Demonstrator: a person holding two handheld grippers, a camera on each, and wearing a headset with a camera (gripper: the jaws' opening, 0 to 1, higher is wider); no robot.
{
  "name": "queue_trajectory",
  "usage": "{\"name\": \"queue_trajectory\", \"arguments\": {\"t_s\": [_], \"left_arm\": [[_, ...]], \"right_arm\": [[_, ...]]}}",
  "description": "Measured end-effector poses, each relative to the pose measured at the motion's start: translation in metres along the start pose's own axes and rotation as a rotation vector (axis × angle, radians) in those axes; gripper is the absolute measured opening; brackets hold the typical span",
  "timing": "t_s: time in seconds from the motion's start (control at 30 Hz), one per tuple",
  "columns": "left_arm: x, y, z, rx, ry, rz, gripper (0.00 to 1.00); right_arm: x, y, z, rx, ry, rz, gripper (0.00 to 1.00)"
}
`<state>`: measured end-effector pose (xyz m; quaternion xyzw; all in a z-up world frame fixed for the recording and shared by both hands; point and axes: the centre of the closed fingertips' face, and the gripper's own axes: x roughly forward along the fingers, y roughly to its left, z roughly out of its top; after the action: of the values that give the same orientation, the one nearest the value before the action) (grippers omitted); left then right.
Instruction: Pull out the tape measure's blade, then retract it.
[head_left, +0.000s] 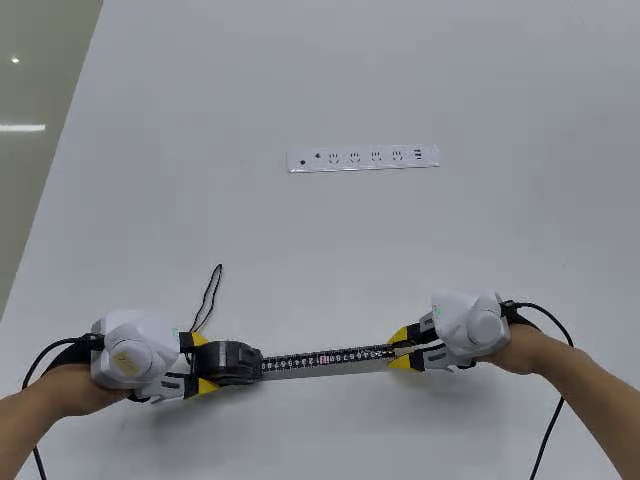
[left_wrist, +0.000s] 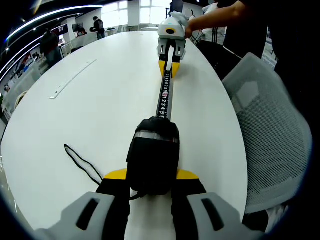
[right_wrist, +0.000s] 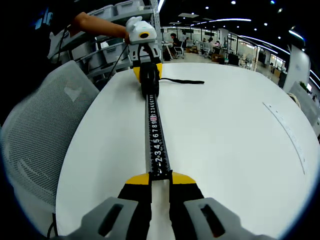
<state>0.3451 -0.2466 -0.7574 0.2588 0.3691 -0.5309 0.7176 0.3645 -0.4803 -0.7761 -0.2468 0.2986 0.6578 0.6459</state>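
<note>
Standing beside the table (head_left: 300, 90), I saw the tape measure (head_left: 232, 362) lying at its near edge. Its black case was at the person's left, and the blade (head_left: 325, 357) was drawn out flat along the tabletop toward the right. The case looked compact and fairly dense, hard-shelled, so I judged it would sit firmly when pinched across its flat sides. The blade was another matter (thin, springy steel, slick on its printed face, probably under a spring's pull). It seemed best held at the very tip, and liable to whip home if released all at once.

The left gripper (left_wrist: 151, 176) had its jaws spread to the width of the case and pressed against its two sides, holding it on the table. The right gripper (right_wrist: 160, 180) had its jaws drawn close together, with the blade's tip caught between the yellow pads (right_wrist: 137, 179). A black wrist cord (head_left: 208, 295) trailed from the case across the table, and a power strip (head_left: 362, 158) lay well apart, farther up.
</note>
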Motion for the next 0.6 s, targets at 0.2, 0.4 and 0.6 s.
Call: {"name": "queue_trajectory", "arguments": {"t_s": [0.2, 0.4, 0.6], "left_arm": [[0.0002, -0.0004, 0.0001, 0.001, 0.001, 0.000, 0.27], [0.0003, -0.0004, 0.0004, 0.000, 0.001, 0.000, 0.27], [0.0003, -0.0006, 0.0010, 0.000, 0.001, 0.001, 0.27]], "right_arm": [[-0.0029, 0.0000, -0.0019, 0.000, 0.002, 0.000, 0.10], [-0.0056, -0.0007, -0.0035, 0.009, 0.000, 0.001, 0.10], [-0.0085, -0.0013, -0.0067, 0.011, 0.004, 0.003, 0.10]]}}
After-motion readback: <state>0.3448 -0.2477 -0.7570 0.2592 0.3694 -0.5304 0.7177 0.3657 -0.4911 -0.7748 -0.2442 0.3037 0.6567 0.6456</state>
